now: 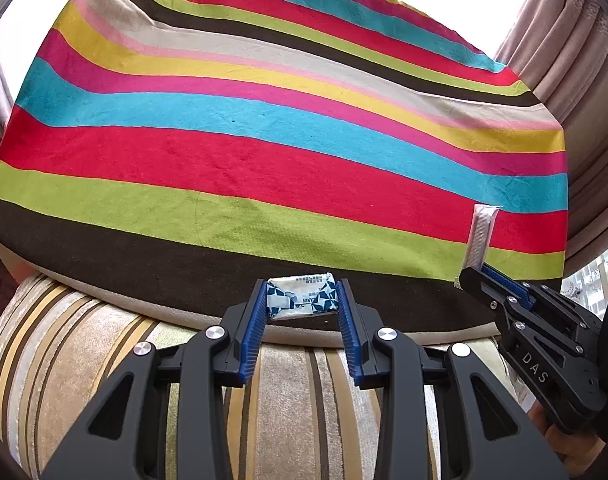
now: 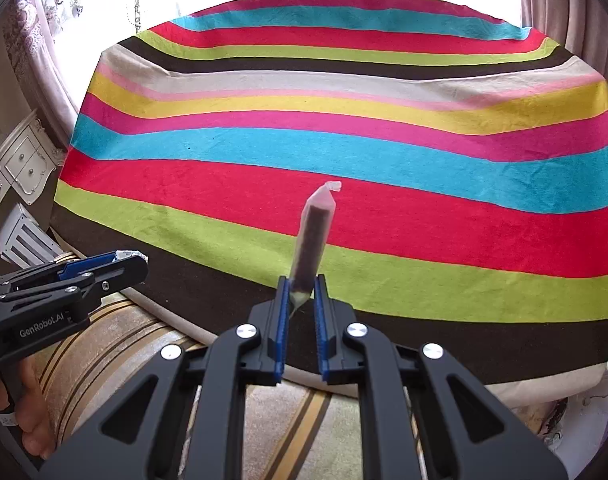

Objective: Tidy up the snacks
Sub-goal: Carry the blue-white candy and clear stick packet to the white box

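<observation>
My left gripper (image 1: 302, 294) is shut on a small blue-and-white snack packet (image 1: 300, 298), held crosswise between the blue pads above the near brown stripe of the striped cloth (image 1: 264, 152). My right gripper (image 2: 302, 288) is shut on the lower end of a long clear stick packet (image 2: 313, 236) with a dark brown filling, which stands up and leans slightly right. From the left wrist view the right gripper (image 1: 479, 274) shows at the right edge with the stick packet (image 1: 481, 236) upright. In the right wrist view the left gripper (image 2: 134, 260) shows at the left, the packet's (image 2: 130, 255) edge peeking out.
The striped cloth covers a wide flat surface. A beige striped cushion (image 1: 104, 360) lies along its near edge below both grippers. Curtains (image 1: 563, 40) hang at the right, and a white cabinet (image 2: 24, 160) stands at the far left. A hand (image 2: 28, 420) holds the left gripper's handle.
</observation>
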